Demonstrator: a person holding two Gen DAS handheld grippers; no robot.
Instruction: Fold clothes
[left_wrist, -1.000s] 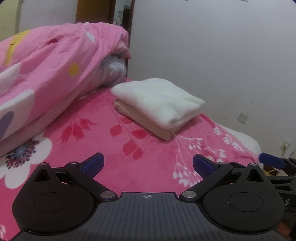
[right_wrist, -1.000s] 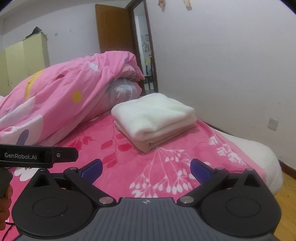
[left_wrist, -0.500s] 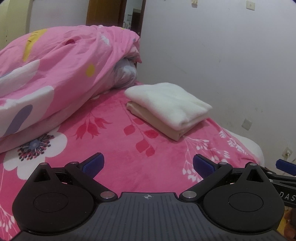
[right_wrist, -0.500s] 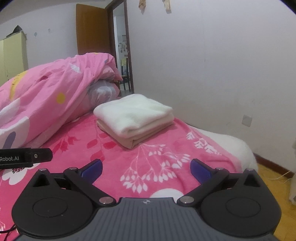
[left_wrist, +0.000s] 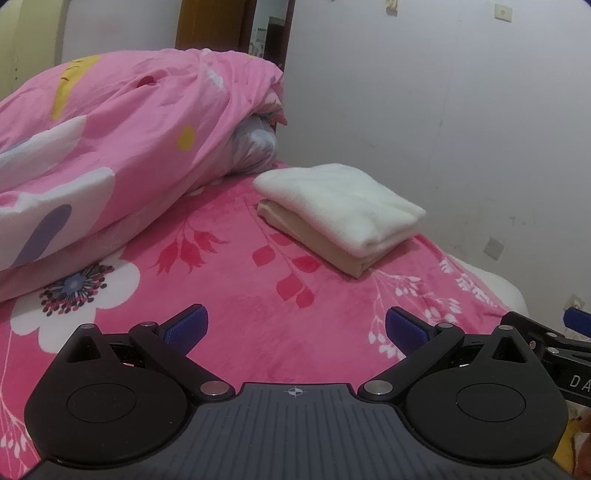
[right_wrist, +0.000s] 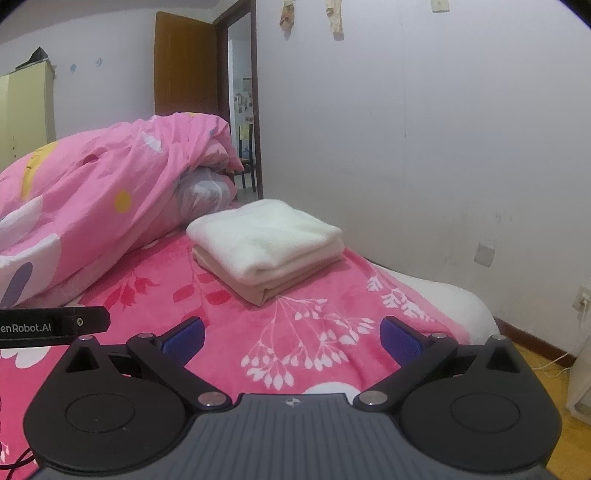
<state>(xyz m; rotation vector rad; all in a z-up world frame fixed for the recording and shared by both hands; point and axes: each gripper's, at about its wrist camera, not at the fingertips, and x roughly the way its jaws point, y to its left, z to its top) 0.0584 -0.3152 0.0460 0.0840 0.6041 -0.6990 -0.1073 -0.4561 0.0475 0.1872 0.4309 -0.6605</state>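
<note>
low over bed (left_wrist: 229, 280), both views (facing wall)

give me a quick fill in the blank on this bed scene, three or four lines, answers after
1. The folded white fleece garment lies on top of a folded ____ garment.
2. Both rest on the pink floral ____.
3. The left gripper has its jaws ____.
4. The bunched pink quilt lies to the ____ of the stack.

Missing words: beige; blanket; open; left

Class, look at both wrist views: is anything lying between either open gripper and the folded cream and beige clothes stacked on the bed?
Nothing visible: only bare pink floral blanket lies between the left gripper, the right gripper and the folded stack.
</note>
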